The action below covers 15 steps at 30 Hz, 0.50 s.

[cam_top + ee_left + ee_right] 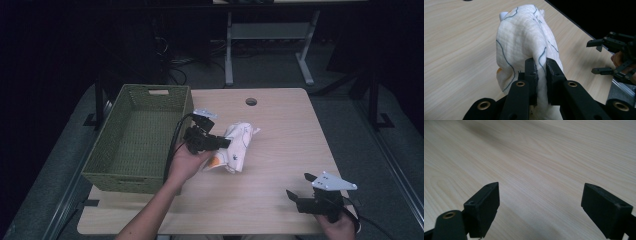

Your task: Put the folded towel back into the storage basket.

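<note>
A white cloth (238, 147) with thin dark lines and an orange patch hangs bunched over the middle of the wooden table (280, 150). My left gripper (226, 142) is shut on a fold of that cloth (524, 45), and its two black pads (531, 72) pinch the fabric between them. Near the table's front right corner my right gripper (298, 186) is held low and stands open. Its jaws spread wide over bare wood (541, 170) in the right gripper view, where the right gripper (540, 205) has nothing between its fingers. That same right gripper (599, 57) appears off to the side in the left gripper view.
A green woven basket (131, 172) stands on the table's left side, right beside my left hand. A round cable hole (251, 101) lies near the far edge. Desk legs (229, 55) and cables stand on the dark floor beyond.
</note>
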Each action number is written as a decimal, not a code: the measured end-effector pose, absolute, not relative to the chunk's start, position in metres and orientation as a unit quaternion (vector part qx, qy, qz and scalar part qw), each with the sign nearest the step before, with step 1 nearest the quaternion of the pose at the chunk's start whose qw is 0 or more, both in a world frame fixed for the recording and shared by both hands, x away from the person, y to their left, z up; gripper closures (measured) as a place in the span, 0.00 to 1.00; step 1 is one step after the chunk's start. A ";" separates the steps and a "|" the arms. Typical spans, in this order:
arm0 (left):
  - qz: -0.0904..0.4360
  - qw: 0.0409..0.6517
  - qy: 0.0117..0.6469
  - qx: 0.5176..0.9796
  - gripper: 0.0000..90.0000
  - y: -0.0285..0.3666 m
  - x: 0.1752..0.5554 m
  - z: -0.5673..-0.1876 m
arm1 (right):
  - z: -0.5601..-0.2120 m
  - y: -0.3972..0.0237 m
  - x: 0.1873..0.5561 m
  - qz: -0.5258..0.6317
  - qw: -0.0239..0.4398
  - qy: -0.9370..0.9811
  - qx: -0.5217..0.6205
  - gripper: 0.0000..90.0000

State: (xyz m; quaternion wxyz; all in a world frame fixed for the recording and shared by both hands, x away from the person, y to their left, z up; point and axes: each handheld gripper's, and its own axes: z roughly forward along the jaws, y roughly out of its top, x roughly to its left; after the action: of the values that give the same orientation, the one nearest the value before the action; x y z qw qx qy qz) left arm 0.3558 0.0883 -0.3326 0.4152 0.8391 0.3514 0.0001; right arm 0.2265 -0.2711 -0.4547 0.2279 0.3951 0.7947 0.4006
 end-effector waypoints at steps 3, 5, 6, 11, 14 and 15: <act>-0.015 0.418 0.356 0.836 0.90 0.097 0.359 -0.329 | -0.455 -0.271 0.227 0.400 0.227 0.794 0.397 0.17; -0.019 0.420 0.359 0.833 0.90 0.099 0.359 -0.327 | -0.455 -0.272 0.227 0.400 0.227 0.794 0.397 0.17; -0.020 0.419 0.359 0.834 0.90 0.104 0.361 -0.324 | -0.455 -0.272 0.227 0.400 0.226 0.794 0.399 0.17; -0.024 0.423 0.362 0.830 0.90 0.115 0.362 -0.319 | -0.456 -0.272 0.227 0.398 0.227 0.794 0.399 0.17; -0.023 0.428 0.357 0.830 0.90 0.126 0.362 -0.313 | -0.455 -0.273 0.227 0.397 0.228 0.794 0.401 0.17; -0.023 0.428 0.357 0.830 0.90 0.126 0.362 -0.313 | -0.455 -0.273 0.227 0.397 0.228 0.794 0.401 0.17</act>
State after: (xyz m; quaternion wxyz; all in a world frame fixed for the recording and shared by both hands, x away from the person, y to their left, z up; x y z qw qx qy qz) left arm 0.3619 0.1263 -0.3126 0.4278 0.8301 0.3570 -0.0229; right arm 0.2271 -0.2726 -0.4553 0.2279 0.4011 0.7935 0.3969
